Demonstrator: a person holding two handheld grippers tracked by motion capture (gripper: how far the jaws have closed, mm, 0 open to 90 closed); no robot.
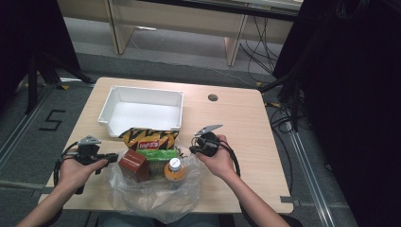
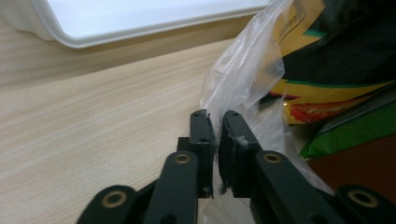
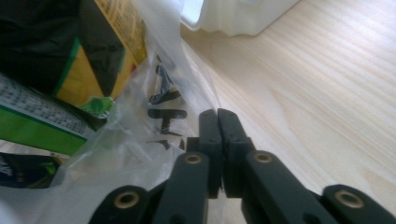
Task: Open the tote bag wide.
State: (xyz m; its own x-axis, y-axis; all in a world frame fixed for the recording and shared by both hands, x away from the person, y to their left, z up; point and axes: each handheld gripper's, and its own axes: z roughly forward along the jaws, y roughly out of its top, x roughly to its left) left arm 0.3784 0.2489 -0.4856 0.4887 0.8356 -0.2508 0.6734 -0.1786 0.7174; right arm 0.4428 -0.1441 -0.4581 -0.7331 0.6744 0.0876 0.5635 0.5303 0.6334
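A clear plastic bag [image 1: 156, 189] of snacks lies at the near edge of the worktop [image 1: 236, 137], its mouth facing a white tray [image 1: 142, 111] just beyond. A person's hands bring a claw to each side of that mouth. The left claw [image 2: 217, 126] stands with its jaws slightly apart, a fold of the film caught in the narrow gap between them; whether the pads still press on it is hard to tell. The right claw [image 3: 218, 122] is pressed together on the bag's opposite edge, pinching the thin plastic. Holding both edges looks meant to keep the mouth spread so the contents can come out towards the tray. A yellow and black crisp packet [image 1: 149, 137] already pokes out, touching the tray's front wall. Behind it sit a green packet [image 1: 158, 154], a brown carton [image 1: 134, 165] and an upright bottle [image 1: 175, 171]. The tray holds nothing.
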